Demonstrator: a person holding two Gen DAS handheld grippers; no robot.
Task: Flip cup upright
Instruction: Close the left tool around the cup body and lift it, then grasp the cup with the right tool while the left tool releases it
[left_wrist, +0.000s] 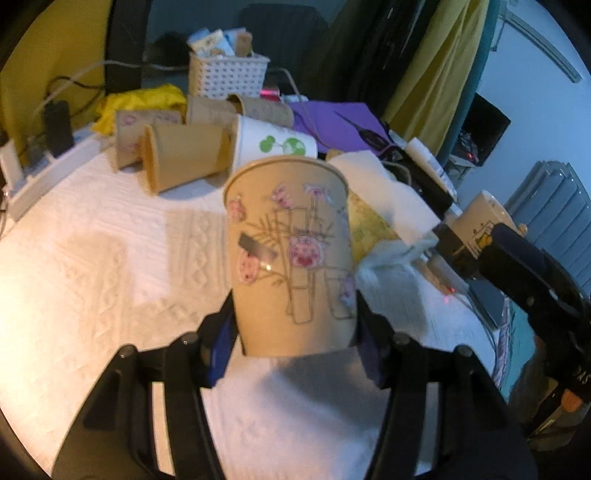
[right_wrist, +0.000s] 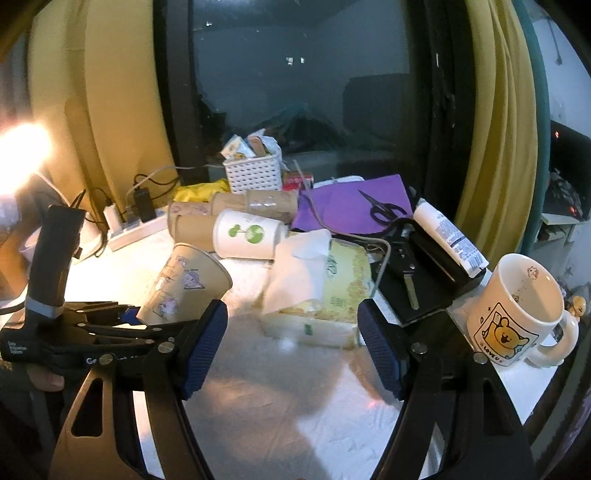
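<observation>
My left gripper (left_wrist: 295, 325) is shut on a tan paper cup (left_wrist: 291, 254) printed with pink flowers and bamboo. It grips the cup near its base, rim pointing away, held above the white cloth (left_wrist: 92, 258). In the right wrist view the same cup (right_wrist: 184, 284) is tilted, rim up and to the right, held by the left gripper (right_wrist: 127, 319) at the left. My right gripper (right_wrist: 291, 343) is open and empty above the cloth, facing a tissue pack (right_wrist: 325, 295).
Several paper cups (left_wrist: 184, 155) lie on their sides at the back, one white with a green print (left_wrist: 277, 142). A white basket (left_wrist: 225, 74), power strip (right_wrist: 129, 225), purple sheet with scissors (right_wrist: 384, 210) and a bear mug (right_wrist: 517, 314) crowd the table.
</observation>
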